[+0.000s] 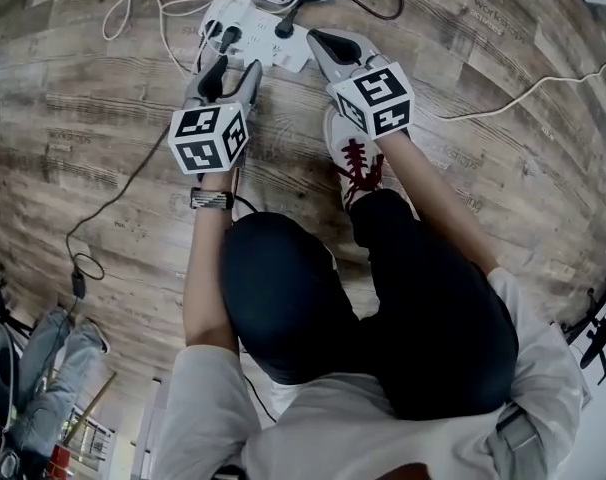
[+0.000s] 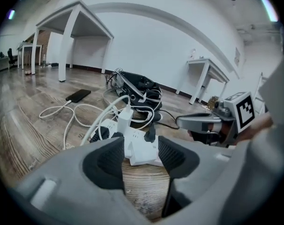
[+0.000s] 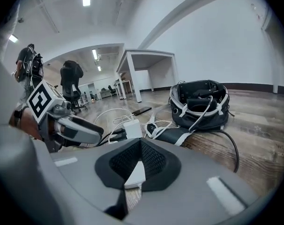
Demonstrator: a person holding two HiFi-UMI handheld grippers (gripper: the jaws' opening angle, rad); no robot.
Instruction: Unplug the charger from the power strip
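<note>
Charger [image 2: 124, 120] upright on power strip [image 2: 143, 150], indistinct overhead.

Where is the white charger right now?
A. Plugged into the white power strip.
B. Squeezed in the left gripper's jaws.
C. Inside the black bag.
A: the charger stands upright in the power strip, with its cable trailing off across the wood.

Left gripper [image 1: 233, 70] and right gripper [image 1: 323, 43] hang near the power strip [image 1: 245, 23] (cables [image 1: 166, 13] trailing); wood floor [image 1: 503, 168].
</note>
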